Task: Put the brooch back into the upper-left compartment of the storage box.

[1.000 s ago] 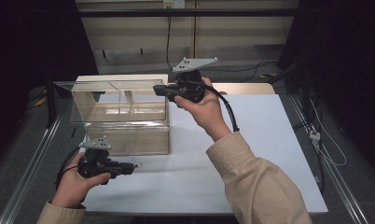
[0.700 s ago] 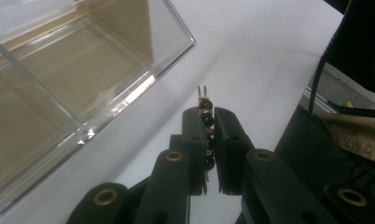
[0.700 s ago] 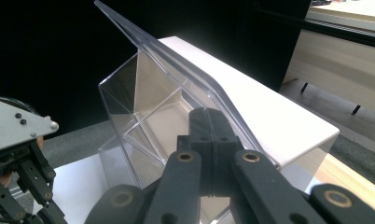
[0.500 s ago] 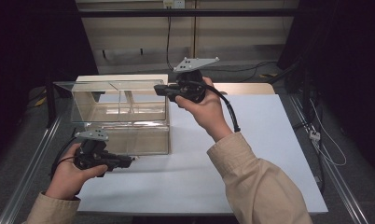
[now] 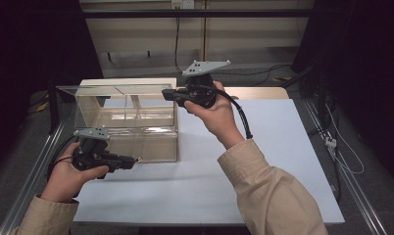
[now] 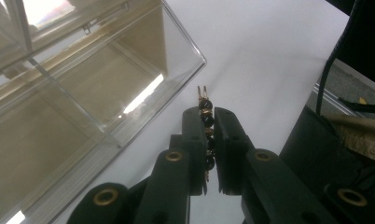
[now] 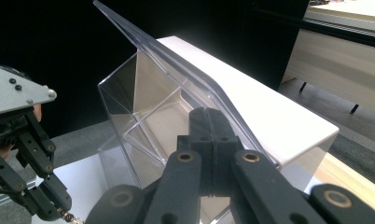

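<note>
A clear plastic box [image 5: 136, 142] with inner dividers stands at the left of the white table top [image 5: 263, 161]. Its clear lid [image 5: 116, 90] is lifted, and my right gripper [image 5: 166, 93] is shut on the lid's right edge; in the right gripper view the lid [image 7: 176, 60] slants up from the closed right gripper [image 7: 209, 116]. My left gripper [image 6: 210, 116] is shut on a slim gold pin with black beads [image 6: 205, 100]. It hovers just in front of the box's [image 6: 83, 93] near right corner, the left gripper [image 5: 131, 160] pointing right.
A metal rail [image 5: 33, 181] runs along the table's left side, another [image 5: 352, 191] along the right. Cables [image 5: 342, 156] lie right of the table. A pale cabinet [image 5: 195, 44] stands behind. The left gripper [image 7: 59, 207] also shows low left in the right gripper view.
My left gripper has risen off the table with the beaded pin and drifted slightly left, closer to the box front. The right gripper and the lid have stayed put.
</note>
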